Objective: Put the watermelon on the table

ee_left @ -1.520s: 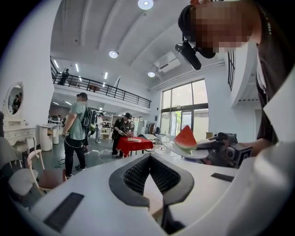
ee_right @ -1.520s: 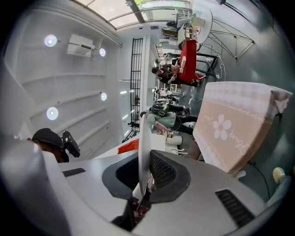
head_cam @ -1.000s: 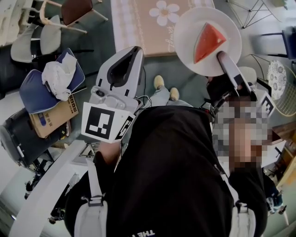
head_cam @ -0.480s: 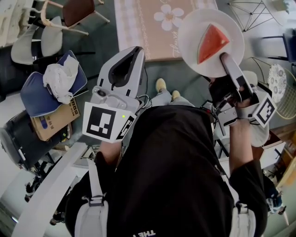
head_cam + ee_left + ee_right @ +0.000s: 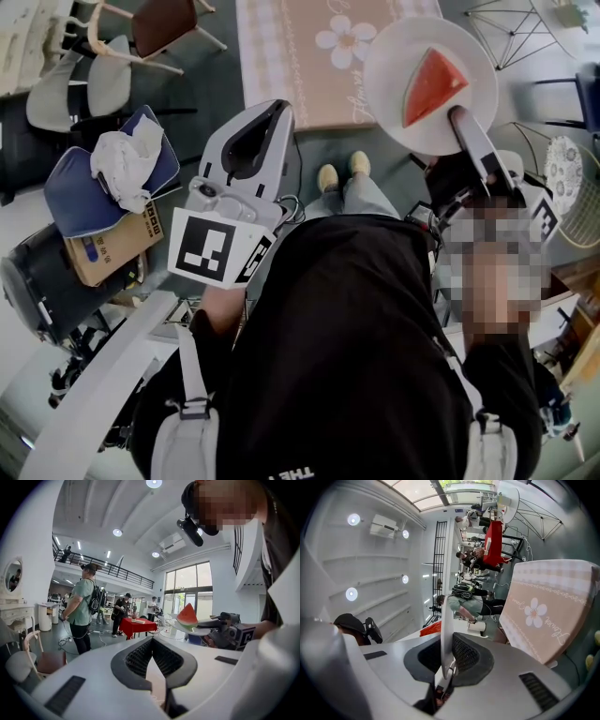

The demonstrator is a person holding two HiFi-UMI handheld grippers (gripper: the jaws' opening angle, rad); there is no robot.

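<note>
The right hand-held gripper [image 5: 460, 116] is clamping the rim of a round white plate [image 5: 389, 75]. On it is sitting a red wedge of watermelon [image 5: 433, 86], held in the air by the corner of the table draped in a pink checked cloth with a daisy print [image 5: 291, 56]. The left gripper [image 5: 270, 106] is pointing the same way, jaws together and empty. The carry looks to be in hand. Next, the plate needs keeping level, lowering onto the cloth, then letting go.
</note>
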